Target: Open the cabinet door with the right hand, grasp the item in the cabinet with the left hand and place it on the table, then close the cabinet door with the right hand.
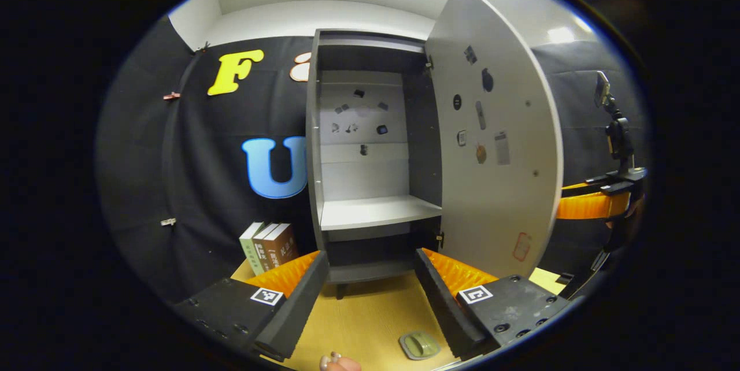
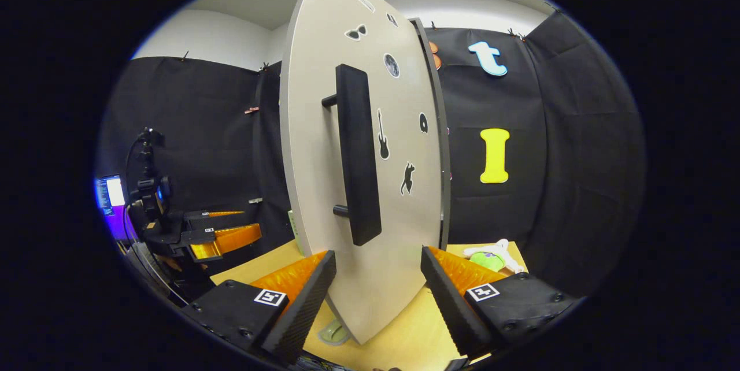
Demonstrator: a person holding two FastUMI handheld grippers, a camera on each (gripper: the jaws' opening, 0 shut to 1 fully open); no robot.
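A: Cabinet status, left gripper view?

B: Door swung wide to the right. The shelf is bare, pale board. Small dark stickers on the back panel and on the inner face of the door; a red outlined mark low on the door. None legible.

A: Left gripper?

B: Jaws apart, nothing between them, held in front of the cabinet's lower part, above the wooden table. A square black-and-white marker tag sits on each finger block.

A: The item?

B: A flat, grey-green, rounded thing lies on the table just beside the left gripper's right finger. In the right gripper view the same object peeks out at the door's lower edge. Can't identify it further.

A: Right gripper?

B: Jaws apart, empty. It faces the door's outer side, with the long black vertical handle between and above the fingers, not touched. Stickers here: a guitar, a cat, a moon disc, sunglasses.

A: Any readable writing?

B: Three books stand on the table left of the cabinet; spine text is too small to read. A green and white plush toy lies on the table right of the door.
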